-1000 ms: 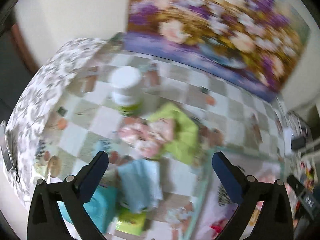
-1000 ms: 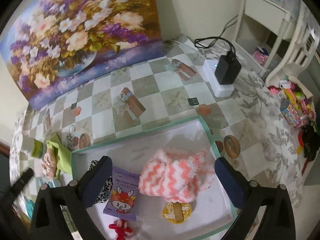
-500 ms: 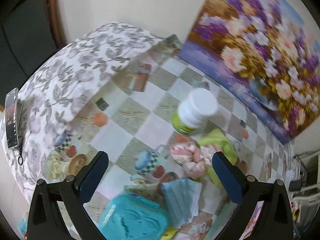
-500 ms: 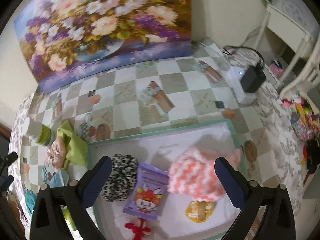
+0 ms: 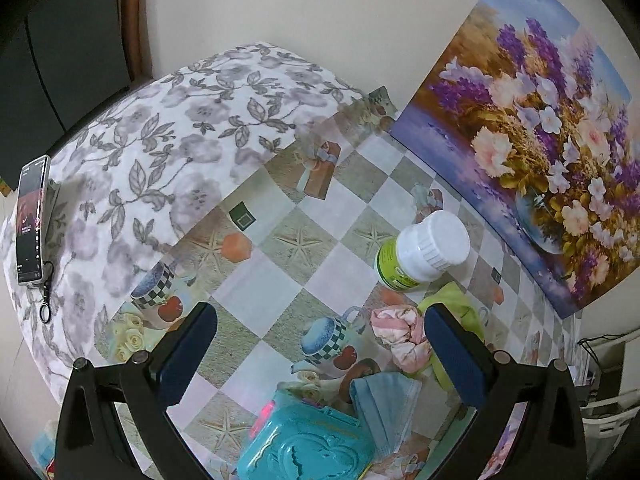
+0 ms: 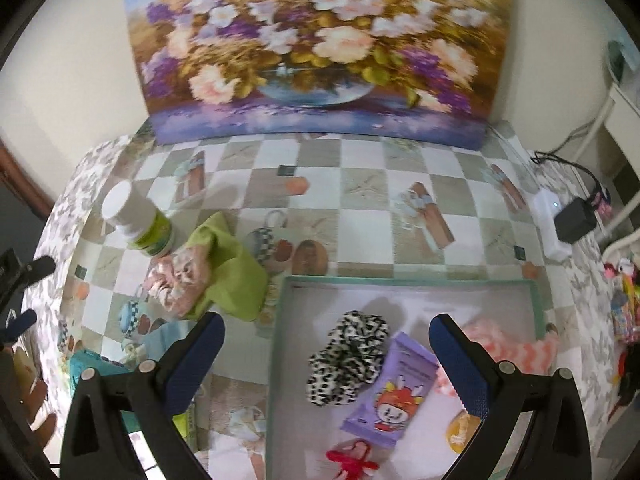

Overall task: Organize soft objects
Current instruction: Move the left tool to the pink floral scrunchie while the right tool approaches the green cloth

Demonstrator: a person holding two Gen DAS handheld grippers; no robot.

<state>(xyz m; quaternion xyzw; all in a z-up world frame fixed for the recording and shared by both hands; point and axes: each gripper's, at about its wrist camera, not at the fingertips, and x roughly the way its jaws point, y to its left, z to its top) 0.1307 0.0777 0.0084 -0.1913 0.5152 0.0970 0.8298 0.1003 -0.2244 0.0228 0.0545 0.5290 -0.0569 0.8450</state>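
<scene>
Though wide apart, both hand-held grippers (image 5: 320,344) (image 6: 326,346) bare.

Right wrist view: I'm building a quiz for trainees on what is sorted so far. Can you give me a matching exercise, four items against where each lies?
Items:
1. black-and-white spotted fabric scrunchie
2. lime green cloth
3. white-capped green plastic bottle
4. small red knotted ornament

Places:
A. on the checked tablecloth, just left of the tray
B. tray's near edge, below the purple packet
C. middle of the shallow teal-rimmed tray
D. standing far left, beyond the cloths

Pairs: 1-C, 2-A, 3-D, 4-B
</scene>
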